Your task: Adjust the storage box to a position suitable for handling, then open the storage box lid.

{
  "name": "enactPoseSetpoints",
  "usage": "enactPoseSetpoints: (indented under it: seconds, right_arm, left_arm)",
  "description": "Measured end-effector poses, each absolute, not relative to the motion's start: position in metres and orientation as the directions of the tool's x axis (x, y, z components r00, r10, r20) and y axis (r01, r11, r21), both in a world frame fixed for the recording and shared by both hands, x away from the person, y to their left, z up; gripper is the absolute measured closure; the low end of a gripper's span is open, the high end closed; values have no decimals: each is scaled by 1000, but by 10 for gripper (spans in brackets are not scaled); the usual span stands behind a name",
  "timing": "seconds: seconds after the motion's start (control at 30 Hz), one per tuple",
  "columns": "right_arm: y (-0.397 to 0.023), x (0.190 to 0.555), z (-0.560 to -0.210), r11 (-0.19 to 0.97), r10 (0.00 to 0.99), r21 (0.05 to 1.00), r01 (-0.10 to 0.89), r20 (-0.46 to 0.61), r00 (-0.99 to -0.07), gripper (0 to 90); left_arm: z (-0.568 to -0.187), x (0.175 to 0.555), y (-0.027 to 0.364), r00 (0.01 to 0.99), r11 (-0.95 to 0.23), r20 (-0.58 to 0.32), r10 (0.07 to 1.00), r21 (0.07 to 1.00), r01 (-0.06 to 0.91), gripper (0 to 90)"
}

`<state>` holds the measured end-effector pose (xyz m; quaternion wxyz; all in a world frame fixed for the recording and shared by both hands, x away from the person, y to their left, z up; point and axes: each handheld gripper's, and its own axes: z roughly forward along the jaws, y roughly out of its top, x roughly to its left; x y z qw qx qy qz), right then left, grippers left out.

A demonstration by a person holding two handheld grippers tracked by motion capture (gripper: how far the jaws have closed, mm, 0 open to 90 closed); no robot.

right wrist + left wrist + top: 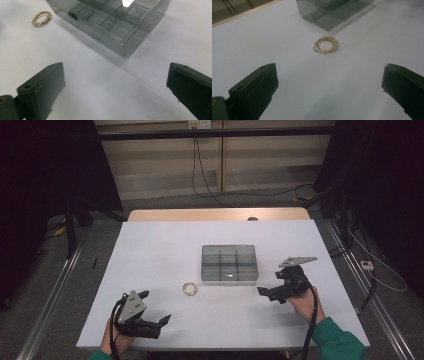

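White table [150, 255]: smoked compartment box [229, 263] at centre, gold bracelet [190, 288] lying just off its front-left corner, apart from it. Left tongs [156, 307] wide open, empty. Right tongs [268, 285] wide open, empty, beside the box.

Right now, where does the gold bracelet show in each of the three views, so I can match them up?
High view: the gold bracelet lies on the white table, just left of the grey compartment box.
Left gripper view: upper centre, ahead of the open jaws.
Right gripper view: top left corner, beside the box.
Shared landmark: the compartment box's corner next to the bracelet.
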<state>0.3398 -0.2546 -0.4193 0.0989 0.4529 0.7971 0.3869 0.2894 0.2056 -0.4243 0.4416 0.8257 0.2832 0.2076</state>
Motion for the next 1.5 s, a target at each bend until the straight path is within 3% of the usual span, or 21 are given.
enactPoseSetpoints:
  seconds: [0.43, 1.5]
  right_arm:
    - [-243, 319, -420, 299, 761, 733, 611, 202, -616, 0]
    - [-206, 322, -434, 349, 698, 733, 584, 213, -684, 0]
  left_arm:
    - [-424, 289, 206, 753, -448, 92, 652, 848, 285, 4]
    - [-424, 289, 204, 755, -451, 97, 649, 848, 279, 5]
